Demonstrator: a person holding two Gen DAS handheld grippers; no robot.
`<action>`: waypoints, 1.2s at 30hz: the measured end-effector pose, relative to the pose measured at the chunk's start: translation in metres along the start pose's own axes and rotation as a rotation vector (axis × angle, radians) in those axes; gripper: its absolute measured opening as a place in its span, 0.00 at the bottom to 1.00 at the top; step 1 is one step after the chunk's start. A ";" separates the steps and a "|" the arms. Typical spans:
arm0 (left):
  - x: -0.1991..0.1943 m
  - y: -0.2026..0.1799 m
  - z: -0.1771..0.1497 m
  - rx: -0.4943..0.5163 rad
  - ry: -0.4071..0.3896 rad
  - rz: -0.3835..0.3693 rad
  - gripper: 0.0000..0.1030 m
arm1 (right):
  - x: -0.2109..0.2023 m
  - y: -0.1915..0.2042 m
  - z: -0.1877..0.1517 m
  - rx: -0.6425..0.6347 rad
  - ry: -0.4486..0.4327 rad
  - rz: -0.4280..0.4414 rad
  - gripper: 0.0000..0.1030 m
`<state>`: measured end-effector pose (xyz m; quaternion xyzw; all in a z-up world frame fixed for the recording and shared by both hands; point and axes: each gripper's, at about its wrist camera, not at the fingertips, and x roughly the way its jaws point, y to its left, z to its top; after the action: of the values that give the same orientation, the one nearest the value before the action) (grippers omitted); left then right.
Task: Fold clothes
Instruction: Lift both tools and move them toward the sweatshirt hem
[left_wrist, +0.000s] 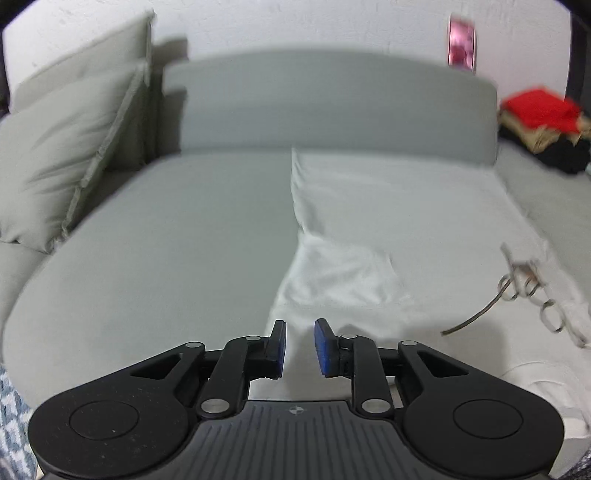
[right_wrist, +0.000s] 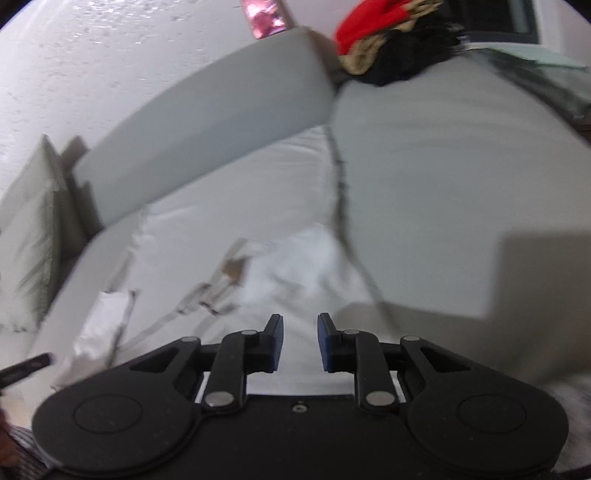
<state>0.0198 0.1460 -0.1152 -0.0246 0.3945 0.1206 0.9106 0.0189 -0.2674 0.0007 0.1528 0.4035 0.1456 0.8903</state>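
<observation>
Grey cushions (left_wrist: 70, 155) lean at far left of the sofa (left_wrist: 147, 240). Left gripper (left_wrist: 299, 347) hovers narrowly parted, empty, over the near edge of the white garment (left_wrist: 388, 221) (spread flat, right of centre). Right gripper (right_wrist: 300, 341) likewise, above it. Folded clothes pile (left_wrist: 543, 122) sits far right.

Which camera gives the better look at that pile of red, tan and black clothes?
The left wrist view: the pile of clothes sits right of the sofa back, fairly sharp, layers distinguishable. The right wrist view catches it at the top edge, smeared and partly cropped.
</observation>
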 end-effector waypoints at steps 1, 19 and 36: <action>0.013 0.000 0.001 -0.013 0.057 0.033 0.22 | 0.008 0.003 0.000 -0.010 0.004 -0.004 0.21; -0.090 -0.030 -0.033 0.028 -0.069 -0.041 0.20 | -0.074 -0.008 -0.018 0.059 0.016 0.034 0.21; -0.059 -0.060 -0.064 0.092 0.204 -0.121 0.24 | -0.027 0.050 -0.065 -0.158 0.360 0.071 0.19</action>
<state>-0.0502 0.0670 -0.1190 -0.0190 0.4880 0.0439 0.8715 -0.0548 -0.2222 -0.0021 0.0679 0.5379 0.2332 0.8073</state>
